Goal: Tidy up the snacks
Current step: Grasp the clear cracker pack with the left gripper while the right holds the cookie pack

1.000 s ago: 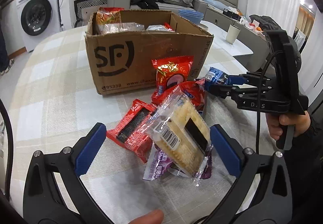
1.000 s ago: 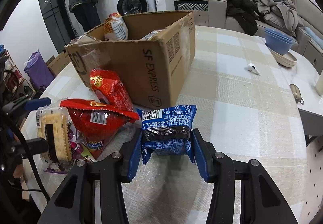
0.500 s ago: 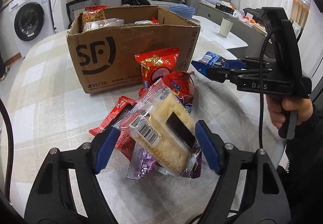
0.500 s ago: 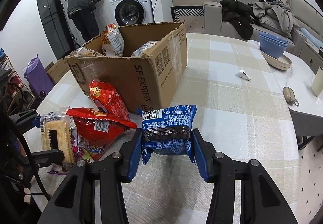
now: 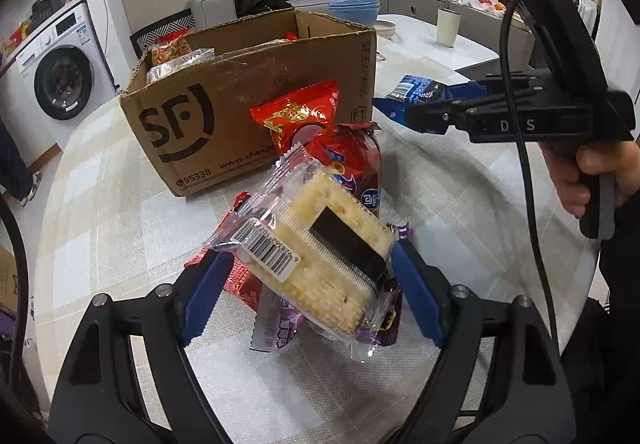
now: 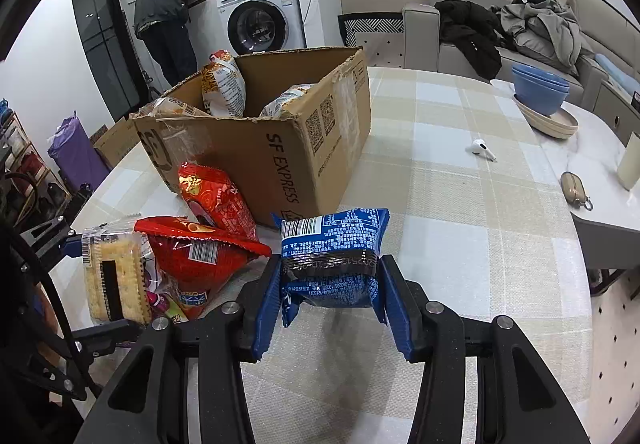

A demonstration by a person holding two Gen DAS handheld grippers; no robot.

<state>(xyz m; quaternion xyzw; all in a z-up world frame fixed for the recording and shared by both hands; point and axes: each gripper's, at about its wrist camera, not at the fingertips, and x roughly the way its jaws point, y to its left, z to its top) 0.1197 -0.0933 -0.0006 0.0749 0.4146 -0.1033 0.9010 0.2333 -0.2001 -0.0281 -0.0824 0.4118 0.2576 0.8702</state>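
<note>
A washing machine point(image 6: 260, 18) stands by the wall, near a grey sofa point(image 6: 440, 32) heaped with clothes point(image 6: 536, 24).

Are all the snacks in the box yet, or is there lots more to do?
Some are: a few bags stand in the cardboard box. In hand: the left tongs grip a cracker pack, the right tongs a blue packet. Red packets beside the box wait.

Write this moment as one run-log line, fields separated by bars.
left gripper: shut on cracker pack | right gripper: shut on blue packet | cardboard box: open, snacks inside
</note>
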